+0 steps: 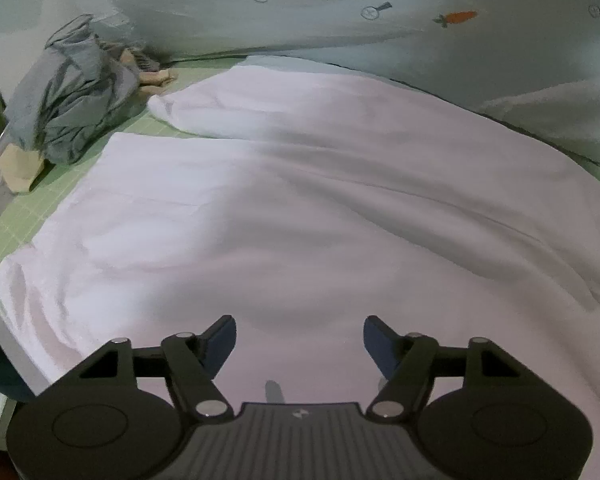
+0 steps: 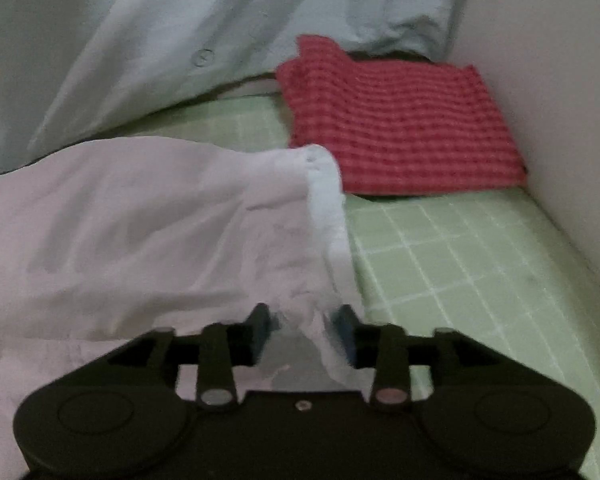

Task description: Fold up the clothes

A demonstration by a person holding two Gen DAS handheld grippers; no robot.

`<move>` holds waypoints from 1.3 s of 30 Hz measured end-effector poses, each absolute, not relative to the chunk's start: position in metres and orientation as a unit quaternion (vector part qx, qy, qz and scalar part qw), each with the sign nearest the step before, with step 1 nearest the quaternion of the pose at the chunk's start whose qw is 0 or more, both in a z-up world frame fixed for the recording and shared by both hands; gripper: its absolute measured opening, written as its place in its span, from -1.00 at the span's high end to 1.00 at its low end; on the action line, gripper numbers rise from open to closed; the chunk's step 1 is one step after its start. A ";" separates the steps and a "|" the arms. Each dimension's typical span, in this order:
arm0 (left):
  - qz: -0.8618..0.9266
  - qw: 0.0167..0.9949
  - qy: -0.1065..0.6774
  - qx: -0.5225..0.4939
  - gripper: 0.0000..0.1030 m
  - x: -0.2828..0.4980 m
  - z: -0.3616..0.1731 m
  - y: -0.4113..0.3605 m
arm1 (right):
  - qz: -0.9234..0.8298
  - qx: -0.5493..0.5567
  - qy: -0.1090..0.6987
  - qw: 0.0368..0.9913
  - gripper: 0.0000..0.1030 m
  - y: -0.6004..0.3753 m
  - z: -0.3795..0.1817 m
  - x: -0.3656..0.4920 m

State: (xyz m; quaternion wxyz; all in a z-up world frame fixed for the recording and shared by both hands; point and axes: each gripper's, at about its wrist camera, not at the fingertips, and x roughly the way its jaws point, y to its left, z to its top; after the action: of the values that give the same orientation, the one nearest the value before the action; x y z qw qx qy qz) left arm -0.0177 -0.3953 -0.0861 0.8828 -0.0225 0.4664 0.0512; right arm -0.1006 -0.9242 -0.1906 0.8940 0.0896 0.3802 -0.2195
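A large white garment [image 1: 300, 200] lies spread out, with soft creases, on the green gridded mat [image 1: 40, 208]. My left gripper [image 1: 300, 336] hovers just above its near part, jaws wide apart and nothing between them. In the right wrist view the same white garment [image 2: 140, 220] ends in a bunched, hemmed edge. A pinch of that edge stands up between the fingers of my right gripper [image 2: 304, 328]. The jaws stand apart, with a gap showing beside the left pad, so the pads do not press the cloth.
A folded red checked cloth [image 2: 400, 120] lies on the mat [image 2: 440, 260] against a pale wall [image 2: 560, 80]. A crumpled grey-blue garment [image 1: 68, 92] and a beige item [image 1: 20, 168] sit at the far left. A pale blue quilt [image 1: 340, 8] with carrot prints borders the back.
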 end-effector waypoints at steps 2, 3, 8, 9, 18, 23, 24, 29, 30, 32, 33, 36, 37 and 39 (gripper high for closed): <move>0.053 0.880 0.471 -0.034 -0.42 -0.019 -0.087 -0.388 | -0.225 0.105 0.361 0.899 -0.56 -0.922 -0.181 -0.112; 0.054 0.879 0.472 -0.039 -0.42 -0.020 -0.087 -0.384 | -0.230 0.115 0.351 0.900 -0.65 -0.918 -0.176 -0.121; 0.056 0.879 0.471 -0.051 -0.42 -0.026 -0.086 -0.365 | -0.246 0.152 0.321 0.902 -0.99 -0.897 -0.158 -0.164; 0.056 0.878 0.472 -0.054 -0.42 -0.027 -0.086 -0.360 | -0.252 0.160 0.313 0.901 -0.99 -0.892 -0.156 -0.172; 0.051 0.878 0.468 -0.089 -0.45 -0.024 -0.078 -0.307 | -0.305 0.230 0.328 0.864 -1.00 -0.842 -0.171 -0.212; 0.050 0.881 0.457 -0.114 -0.52 -0.023 -0.073 -0.268 | -0.346 0.266 0.340 0.833 -1.00 -0.812 -0.182 -0.221; 0.051 0.880 0.456 -0.121 -0.52 -0.021 -0.073 -0.259 | -0.347 0.273 0.342 0.829 -1.00 -0.808 -0.184 -0.221; 0.069 0.875 0.453 -0.159 -0.52 -0.018 -0.078 -0.208 | -0.365 0.281 0.363 0.810 -1.00 -0.788 -0.198 -0.218; 0.073 0.873 0.452 -0.166 -0.52 -0.018 -0.078 -0.197 | -0.373 0.287 0.368 0.802 -1.00 -0.787 -0.201 -0.217; 0.085 0.871 0.451 -0.175 -0.52 -0.019 -0.081 -0.175 | -0.382 0.305 0.365 0.792 -1.00 -0.783 -0.203 -0.218; 0.091 0.870 0.450 -0.178 -0.52 -0.019 -0.083 -0.164 | -0.387 0.312 0.361 0.789 -1.00 -0.782 -0.203 -0.218; 0.113 0.864 0.451 -0.194 -0.52 -0.019 -0.089 -0.129 | -0.398 0.314 0.354 0.786 -1.00 -0.776 -0.203 -0.216; 0.119 0.861 0.452 -0.201 -0.52 -0.019 -0.090 -0.117 | -0.400 0.313 0.354 0.785 -1.00 -0.774 -0.203 -0.214; 0.129 0.854 0.455 -0.217 -0.52 -0.019 -0.093 -0.096 | -0.405 0.311 0.352 0.784 -1.00 -0.769 -0.203 -0.211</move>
State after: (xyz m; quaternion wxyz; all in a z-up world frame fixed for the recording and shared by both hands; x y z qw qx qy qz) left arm -0.0187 -0.0959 -0.0932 0.8539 -0.2166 0.4552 0.1293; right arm -0.2114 -0.7689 -0.2030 0.7843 0.3115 0.3520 -0.4049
